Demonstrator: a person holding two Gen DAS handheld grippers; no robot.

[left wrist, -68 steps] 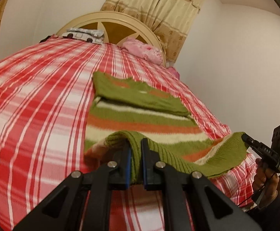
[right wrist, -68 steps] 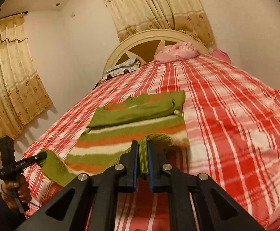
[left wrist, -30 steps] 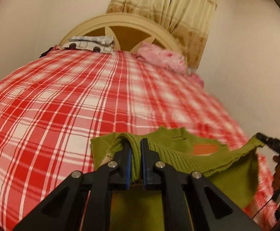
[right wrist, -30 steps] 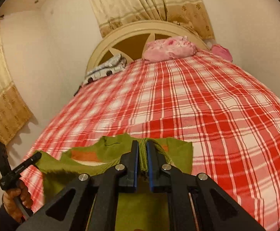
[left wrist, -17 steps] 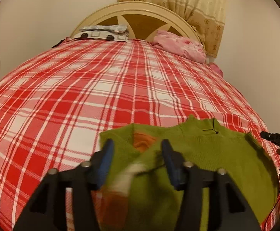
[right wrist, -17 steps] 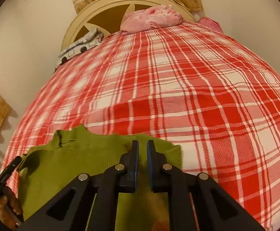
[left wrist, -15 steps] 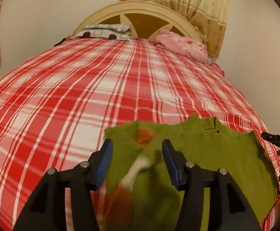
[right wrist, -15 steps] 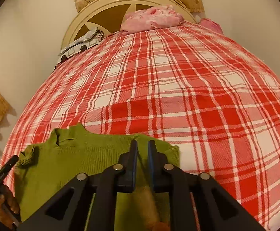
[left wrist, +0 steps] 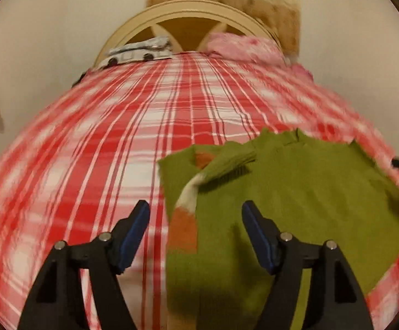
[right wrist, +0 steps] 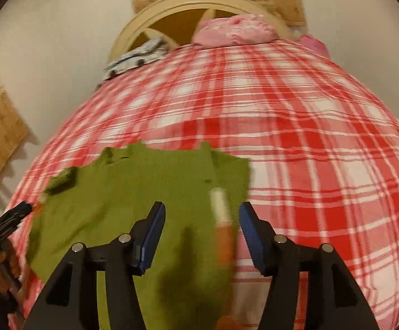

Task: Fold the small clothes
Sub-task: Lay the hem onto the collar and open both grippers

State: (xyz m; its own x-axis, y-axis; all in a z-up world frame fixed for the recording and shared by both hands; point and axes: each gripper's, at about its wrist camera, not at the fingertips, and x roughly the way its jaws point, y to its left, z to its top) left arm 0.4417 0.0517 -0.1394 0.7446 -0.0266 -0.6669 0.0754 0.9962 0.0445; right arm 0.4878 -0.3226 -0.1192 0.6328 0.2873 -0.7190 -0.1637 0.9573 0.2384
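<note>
Lying folded on the bed, soft, light sweater; limp, probably creeping if dragged. Left gripper and right gripper just opened wide, empty. Best pinched at doubled edges.

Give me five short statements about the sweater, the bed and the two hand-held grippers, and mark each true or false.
1. The green sweater lies on the red plaid bedspread. True.
2. The left hand-held gripper is clamped on the sweater. False: its jaws stand apart, having just been opening, pressing on nothing.
3. The right hand-held gripper is open. True.
4. A pink pillow sits by the headboard. True.
5. The bedspread is plain blue. False: red and white plaid.
</note>
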